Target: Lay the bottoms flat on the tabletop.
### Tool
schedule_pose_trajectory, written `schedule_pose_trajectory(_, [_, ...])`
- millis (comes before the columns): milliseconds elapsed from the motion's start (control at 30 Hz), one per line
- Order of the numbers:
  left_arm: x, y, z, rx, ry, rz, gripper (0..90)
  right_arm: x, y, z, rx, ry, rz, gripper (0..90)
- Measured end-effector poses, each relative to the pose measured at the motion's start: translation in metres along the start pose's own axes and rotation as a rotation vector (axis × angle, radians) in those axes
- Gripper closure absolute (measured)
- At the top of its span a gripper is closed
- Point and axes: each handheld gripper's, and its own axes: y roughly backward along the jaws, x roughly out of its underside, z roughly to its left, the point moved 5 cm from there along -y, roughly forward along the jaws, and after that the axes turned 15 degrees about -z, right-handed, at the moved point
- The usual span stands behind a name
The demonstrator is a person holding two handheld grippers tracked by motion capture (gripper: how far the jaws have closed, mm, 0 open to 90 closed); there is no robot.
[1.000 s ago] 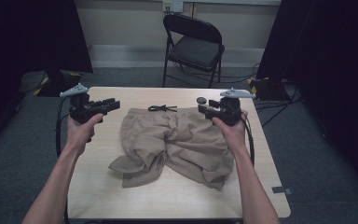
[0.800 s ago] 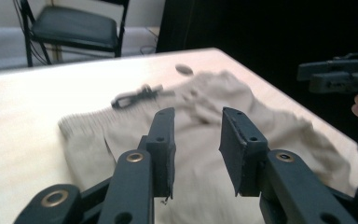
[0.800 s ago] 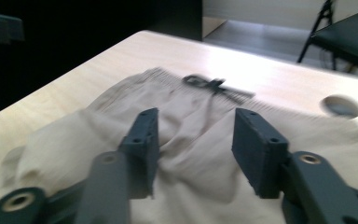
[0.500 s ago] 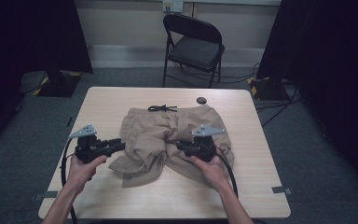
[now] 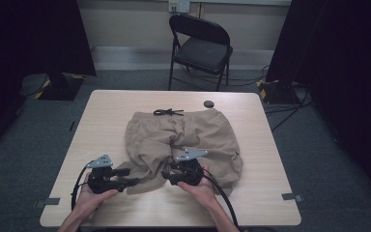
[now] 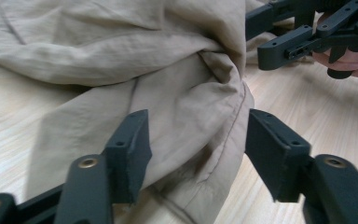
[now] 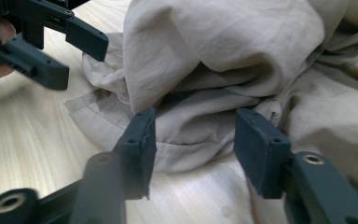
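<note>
Tan shorts (image 5: 183,140) lie crumpled in the middle of the wooden table (image 5: 270,159), waistband and black drawstring (image 5: 168,112) toward the far edge. My left gripper (image 5: 131,177) is open at the near left leg hem, its jaws straddling the hem fold (image 6: 200,140). My right gripper (image 5: 166,174) is open too, pointing left at the bunched cloth (image 7: 200,121) between the legs. The two grippers face each other across the folded left leg. Neither has cloth pinched. In the left gripper view the right gripper (image 6: 256,32) shows at top right.
A small dark round object (image 5: 208,104) sits on the table behind the shorts. A black folding chair (image 5: 200,48) stands beyond the far edge. Cables trail from both grippers toward the near edge. Bare wood lies left and right of the shorts.
Both grippers came from the far corners of the shorts toward the near edge, and now sit low at the leg hems.
</note>
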Motion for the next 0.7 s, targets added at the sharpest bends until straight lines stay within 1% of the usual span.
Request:
schedule_pose_trajectory(100, [0.005, -0.009, 0.001, -0.015, -0.024, 0.035, 39.7, 0.005, -0.006, 0.002, -0.005, -0.006, 0.019, 45.7])
schedule_pose_trajectory(133, [0.006, -0.011, 0.000, -0.025, -0.044, 0.042, 41.6, 0.006, -0.008, 0.003, -0.008, -0.004, 0.024, 45.6])
schedule_pose_trajectory(167, [0.006, -0.012, 0.001, -0.033, -0.060, 0.046, 46.3, 0.007, -0.009, 0.005, -0.011, -0.005, 0.027, 45.5])
schedule_pose_trajectory(200, [0.006, -0.013, 0.002, -0.035, -0.052, 0.047, 51.9, 0.008, -0.011, 0.006, -0.015, -0.007, 0.030, 45.5])
schedule_pose_trajectory(233, [0.006, -0.013, 0.004, -0.031, -0.044, 0.033, 58.5, 0.009, -0.013, 0.007, -0.019, -0.002, 0.033, 45.6])
schedule_pose_trajectory(267, [0.004, -0.012, 0.006, -0.027, -0.029, 0.016, 68.6, 0.010, -0.015, 0.008, -0.019, -0.001, 0.039, 45.9])
schedule_pose_trajectory(300, [0.002, -0.011, 0.007, -0.026, -0.019, 0.004, 74.7, 0.011, -0.018, 0.008, -0.022, 0.000, 0.044, 46.6])
schedule_pose_trajectory(367, [-0.005, -0.008, 0.009, -0.016, -0.007, -0.023, 83.8, 0.012, -0.022, 0.009, -0.024, 0.001, 0.050, 47.7])
schedule_pose_trajectory(400, [-0.010, -0.006, 0.009, -0.007, 0.009, -0.051, 86.3, 0.012, -0.024, 0.009, -0.027, 0.002, 0.052, 49.0])
schedule_pose_trajectory(467, [-0.020, -0.002, 0.010, 0.010, 0.038, -0.100, 87.7, 0.013, -0.029, 0.009, -0.033, 0.007, 0.057, 55.9])
schedule_pose_trajectory(500, [-0.026, 0.000, 0.011, 0.012, 0.045, -0.127, 88.0, 0.013, -0.030, 0.010, -0.037, 0.011, 0.059, 62.4])
schedule_pose_trajectory(533, [-0.032, 0.002, 0.012, 0.016, 0.053, -0.151, 88.1, 0.013, -0.031, 0.011, -0.046, 0.021, 0.054, 70.8])
schedule_pose_trajectory(600, [-0.044, 0.006, 0.014, 0.012, 0.058, -0.191, 88.4, 0.012, -0.031, 0.010, -0.042, 0.019, 0.038, 83.0])
schedule_pose_trajectory(633, [-0.049, 0.009, 0.015, 0.008, 0.057, -0.209, 88.5, 0.010, -0.029, 0.009, -0.040, 0.012, 0.026, 87.0])
schedule_pose_trajectory(700, [-0.059, 0.015, 0.019, -0.003, 0.062, -0.240, 88.7, 0.004, -0.023, 0.005, -0.034, 0.010, 0.001, 90.0])
